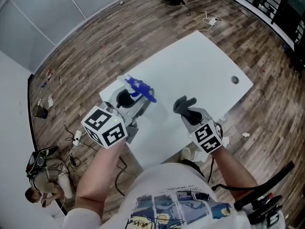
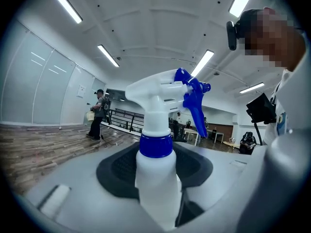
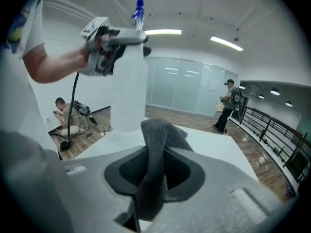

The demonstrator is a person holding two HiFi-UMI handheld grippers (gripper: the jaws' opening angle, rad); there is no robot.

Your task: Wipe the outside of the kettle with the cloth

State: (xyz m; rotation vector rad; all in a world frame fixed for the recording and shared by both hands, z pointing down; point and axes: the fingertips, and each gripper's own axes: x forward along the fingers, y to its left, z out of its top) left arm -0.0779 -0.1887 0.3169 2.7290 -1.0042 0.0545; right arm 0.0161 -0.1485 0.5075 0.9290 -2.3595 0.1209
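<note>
Bottle (image 2: 154, 130) clamped upright in left gripper (image 1: 125, 99), jaws part-open round its body, above table (image 1: 200, 66) near-left corner. Cloth (image 3: 155, 149), grey, pinched in right gripper (image 1: 189, 112), jaws close together, over table's near edge, apart from bottle. Cables (image 1: 209, 19) on floor; person (image 1: 40, 192) crouched lower left.

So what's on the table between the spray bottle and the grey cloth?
Nothing. In the head view, only bare white table shows between the spray bottle in the left gripper and the cloth in the right gripper.
</note>
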